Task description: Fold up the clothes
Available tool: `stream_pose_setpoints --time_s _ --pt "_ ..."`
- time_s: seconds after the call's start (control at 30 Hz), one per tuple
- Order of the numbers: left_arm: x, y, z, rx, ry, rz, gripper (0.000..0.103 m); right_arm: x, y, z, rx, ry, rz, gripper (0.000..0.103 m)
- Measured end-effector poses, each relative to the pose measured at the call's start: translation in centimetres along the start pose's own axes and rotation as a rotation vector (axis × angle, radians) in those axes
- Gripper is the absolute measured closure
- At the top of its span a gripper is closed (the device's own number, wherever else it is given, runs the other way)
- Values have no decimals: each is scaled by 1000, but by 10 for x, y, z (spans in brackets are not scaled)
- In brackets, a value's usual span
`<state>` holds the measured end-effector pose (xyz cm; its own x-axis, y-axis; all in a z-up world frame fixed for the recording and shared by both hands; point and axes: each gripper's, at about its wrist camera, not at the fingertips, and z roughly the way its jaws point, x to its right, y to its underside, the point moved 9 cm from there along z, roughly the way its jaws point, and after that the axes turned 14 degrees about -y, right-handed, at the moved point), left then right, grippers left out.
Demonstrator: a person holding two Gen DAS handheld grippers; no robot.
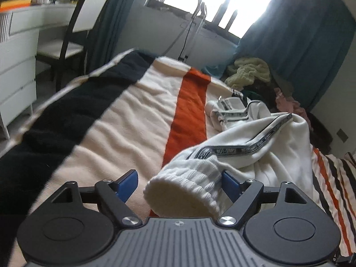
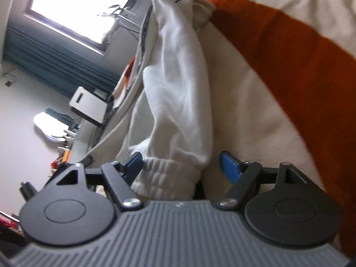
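The white sweatshirt (image 1: 262, 146) lies rumpled on the striped blanket (image 1: 124, 120) that covers the bed, its body heaped toward the far side and its two sleeves drawn out toward the cameras. In the left wrist view a ribbed cuff (image 1: 189, 184) sits between the fingers of the left tool (image 1: 180, 182), which stands wide; the cuff lies against the right-hand blue pad while the other pad is clear of it, so nothing is clamped. In the right wrist view the other cuff (image 2: 164, 175) lies likewise inside the wide-standing right tool (image 2: 180, 164), near one pad and apart from the other — again loose, not pinched. The cloth looks thick, soft and fleecy: light to lift, with no stiffness of its own, so it should sag and bunch wherever it is unsupported, and the sleeves will likely trail and twist. The ribbed cuffs are probably the surest places to take hold — denser, grippy, less apt to slide out from the pads than the smooth sleeve cloth. The printed tape (image 1: 244, 146) along the sleeve gives a line to fold by. A pile of other clothes (image 1: 251, 71) waits farther up the bed.
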<state>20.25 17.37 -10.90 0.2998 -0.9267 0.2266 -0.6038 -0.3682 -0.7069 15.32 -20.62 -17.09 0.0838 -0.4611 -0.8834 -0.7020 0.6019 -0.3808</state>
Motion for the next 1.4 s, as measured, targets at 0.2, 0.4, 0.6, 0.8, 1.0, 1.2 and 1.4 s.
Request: stream_pose_setpoints --time_s 0.2,0.4,0.6,0.8,1.0,1.2,1.4 --pt "0 7 22 -34 -28 -49 49 1 -1 11 29 -74 55 25" --pt "-11 -16 10 22 -81 -129 87 -6 15 21 -28 -111 94 40" --pt "-23 -80 -9 120 -83 -168 89 -33 39 41 -30 -162 133 74" --pt "-61 -165 8 133 -140 -202 90 -100 70 106 -77 -258 64 79" --pt "-113 -263 57 166 -274 -173 90 -171 102 214 -196 -377 58 80" --pt "-153 -322 147 139 -365 -175 89 -219 115 318 -318 -440 -18 81" --pt "-163 -318 224 29 -419 -116 86 -210 140 363 -454 -372 67 78"
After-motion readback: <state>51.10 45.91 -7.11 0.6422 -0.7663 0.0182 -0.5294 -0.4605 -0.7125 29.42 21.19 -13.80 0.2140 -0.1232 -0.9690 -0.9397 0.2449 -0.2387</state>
